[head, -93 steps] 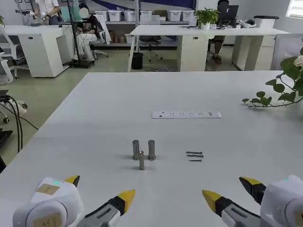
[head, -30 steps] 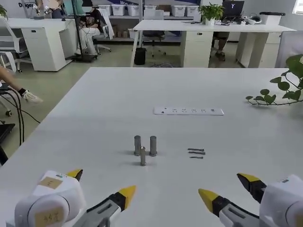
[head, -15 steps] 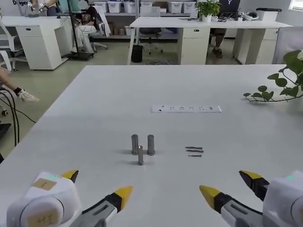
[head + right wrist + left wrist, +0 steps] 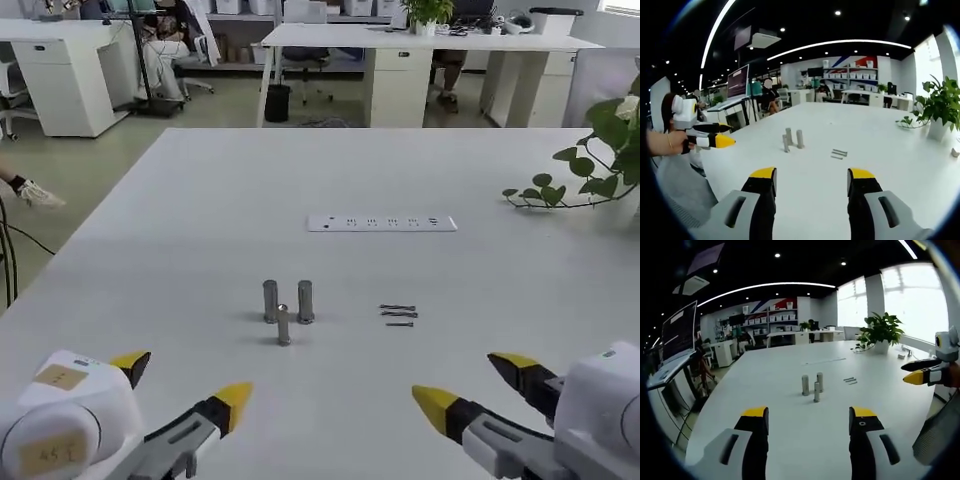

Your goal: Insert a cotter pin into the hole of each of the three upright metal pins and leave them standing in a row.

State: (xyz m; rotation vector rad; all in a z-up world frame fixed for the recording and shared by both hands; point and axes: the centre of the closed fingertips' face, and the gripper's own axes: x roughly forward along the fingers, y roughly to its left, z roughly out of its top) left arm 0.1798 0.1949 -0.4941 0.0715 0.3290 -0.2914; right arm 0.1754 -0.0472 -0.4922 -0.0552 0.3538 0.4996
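Three grey metal pins (image 4: pixel 285 308) stand upright in a tight cluster at the middle of the white table (image 4: pixel 450 150); they also stand ahead of the jaws as metal pins (image 4: pixel 812 385) and metal pins (image 4: pixel 792 138). Three small cotter pins (image 4: pixel 398 314) lie flat to their right, seen again as cotter pins (image 4: pixel 850 381) and cotter pins (image 4: pixel 838 153). My left gripper (image 4: pixel 182 385) hovers open at the near left, empty. My right gripper (image 4: pixel 476 383) hovers open at the near right, empty. Both are well short of the parts.
A white power strip (image 4: pixel 381 223) lies beyond the pins. A leafy plant (image 4: pixel 590 160) reaches over the table's right edge. Desks, chairs and seated people fill the room behind. A person's hand (image 4: pixel 28 192) shows at the far left.
The head camera has tilted down a little, so the whole scene has shifted. Both grippers stay open and low at the near edge. The pins and cotter pins have not moved.
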